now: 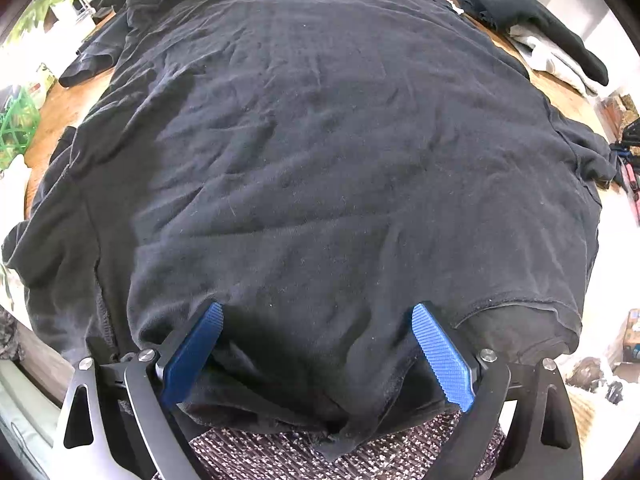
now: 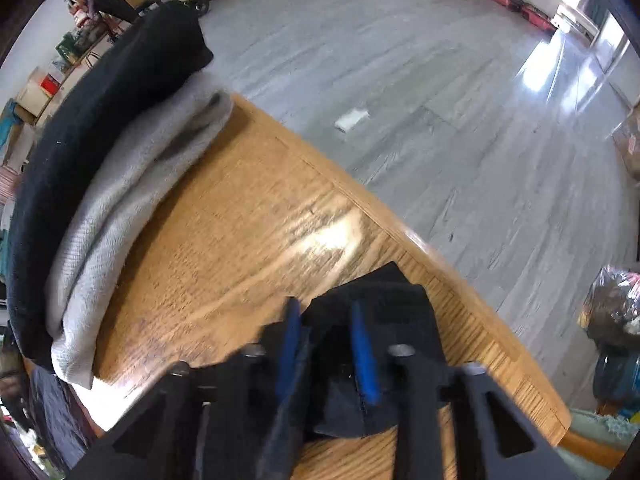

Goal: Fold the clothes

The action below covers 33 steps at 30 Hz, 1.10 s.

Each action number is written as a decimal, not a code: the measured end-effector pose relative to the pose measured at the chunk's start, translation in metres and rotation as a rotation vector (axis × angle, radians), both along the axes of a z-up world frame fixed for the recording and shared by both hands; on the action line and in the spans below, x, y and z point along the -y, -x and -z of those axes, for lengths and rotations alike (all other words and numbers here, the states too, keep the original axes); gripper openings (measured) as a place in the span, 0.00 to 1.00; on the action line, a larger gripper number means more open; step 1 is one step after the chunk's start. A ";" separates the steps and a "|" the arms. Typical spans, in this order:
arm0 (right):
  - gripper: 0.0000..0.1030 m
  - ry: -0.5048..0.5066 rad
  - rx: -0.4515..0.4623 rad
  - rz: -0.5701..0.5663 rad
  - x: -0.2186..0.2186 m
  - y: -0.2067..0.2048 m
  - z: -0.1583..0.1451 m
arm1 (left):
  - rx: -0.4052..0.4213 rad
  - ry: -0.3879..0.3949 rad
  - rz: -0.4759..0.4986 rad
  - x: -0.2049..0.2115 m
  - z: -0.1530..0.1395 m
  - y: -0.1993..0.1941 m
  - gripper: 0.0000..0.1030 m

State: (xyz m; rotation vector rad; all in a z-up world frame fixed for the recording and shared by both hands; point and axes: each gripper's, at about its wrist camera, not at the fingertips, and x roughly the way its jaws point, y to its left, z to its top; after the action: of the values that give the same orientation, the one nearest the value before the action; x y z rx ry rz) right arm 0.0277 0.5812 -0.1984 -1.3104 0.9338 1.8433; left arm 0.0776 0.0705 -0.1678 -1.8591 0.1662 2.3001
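Surroundings: a folded stack sits at the table's far right, a black garment lying on top of a grey garment; in the left wrist view the same pile shows at upper right, beside the shirt's far edge.
Left side clutter: a second dark garment lies on the wood near the far left corner, apart from the shirt's body; green plant leaves show beyond it.
Table: wooden table, bare and glossy between the stack and the right gripper; pale floor beyond its edge.
In the way: nothing lies on top of the shirt.
Task item: black T-shirt spread flat, covering most of the tabletop in the left wrist view.
Shirt axis: long axis runs away from the left camera; the near edge droops over the table's rim between the left fingers, and a sleeve hangs at the right.
Left gripper: low at the near edge, facing along the shirt; blue pads spread wide, not pinching cloth.
Right gripper: at the table's right edge, tilted, image blurred; fingers drawn close with a fold of black cloth caught between them.
Person: patterned clothing just below the shirt's near edge.
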 end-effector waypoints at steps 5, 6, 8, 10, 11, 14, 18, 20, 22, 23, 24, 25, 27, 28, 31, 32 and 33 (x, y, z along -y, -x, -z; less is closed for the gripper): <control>0.04 -0.113 -0.242 -0.120 0.023 0.003 -0.062 | 0.003 0.002 -0.016 -0.011 -0.002 0.001 0.93; 0.04 -0.145 -0.332 -0.160 0.031 -0.003 -0.085 | 0.004 0.002 -0.018 -0.013 -0.002 0.002 0.93; 0.04 -0.216 -0.464 -0.216 0.043 -0.017 -0.125 | 0.004 0.003 -0.022 -0.018 -0.014 0.006 0.93; 0.04 -0.286 -0.467 -0.218 0.044 -0.029 -0.143 | 0.002 0.006 -0.021 -0.022 -0.023 0.008 0.93; 0.04 -0.286 -0.443 -0.194 0.037 -0.035 -0.140 | 0.000 0.011 -0.017 -0.023 -0.024 0.006 0.93; 0.12 -0.230 -0.335 -0.084 0.004 -0.050 -0.110 | -0.005 0.022 -0.007 -0.024 -0.026 0.001 0.93; 0.28 -0.135 -0.238 -0.001 -0.019 -0.064 -0.064 | -0.003 0.026 -0.003 -0.026 -0.030 -0.004 0.93; 0.33 -0.079 -0.244 -0.023 -0.015 -0.063 -0.048 | -0.002 0.027 -0.002 -0.028 -0.032 -0.006 0.93; 0.35 -0.038 -0.235 -0.066 -0.004 -0.056 -0.039 | -0.002 0.027 -0.005 -0.028 -0.033 -0.008 0.93; 0.36 -0.020 -0.227 -0.097 0.006 -0.051 -0.035 | -0.003 0.027 -0.006 -0.029 -0.034 -0.009 0.93; 0.37 -0.007 -0.224 -0.135 0.019 -0.049 -0.031 | -0.004 0.027 -0.007 -0.029 -0.035 -0.011 0.93; 0.37 0.006 -0.225 -0.195 0.035 -0.047 -0.030 | -0.005 0.027 -0.009 -0.029 -0.036 -0.012 0.93; 0.38 0.008 -0.244 -0.312 0.067 -0.044 -0.033 | 0.000 0.024 -0.016 -0.029 -0.039 -0.014 0.93; 0.38 0.001 -0.260 -0.390 0.090 -0.042 -0.036 | 0.006 0.019 -0.025 -0.029 -0.041 -0.015 0.93; 0.43 -0.037 -0.294 -0.583 0.147 -0.034 -0.047 | 0.036 -0.058 -0.037 -0.030 -0.049 -0.016 0.92; 0.44 -0.044 -0.295 -0.626 0.161 -0.032 -0.047 | 0.047 -0.142 -0.014 -0.036 -0.056 -0.017 0.92; 0.46 -0.050 -0.289 -0.662 0.173 -0.029 -0.047 | 0.047 -0.212 0.020 -0.045 -0.063 -0.019 0.92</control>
State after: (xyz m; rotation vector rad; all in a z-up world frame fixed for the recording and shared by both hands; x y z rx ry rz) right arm 0.0568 0.4077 -0.1514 -1.4579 0.6190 2.5954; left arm 0.0966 0.1152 -0.1050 -1.7940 -0.0636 2.1639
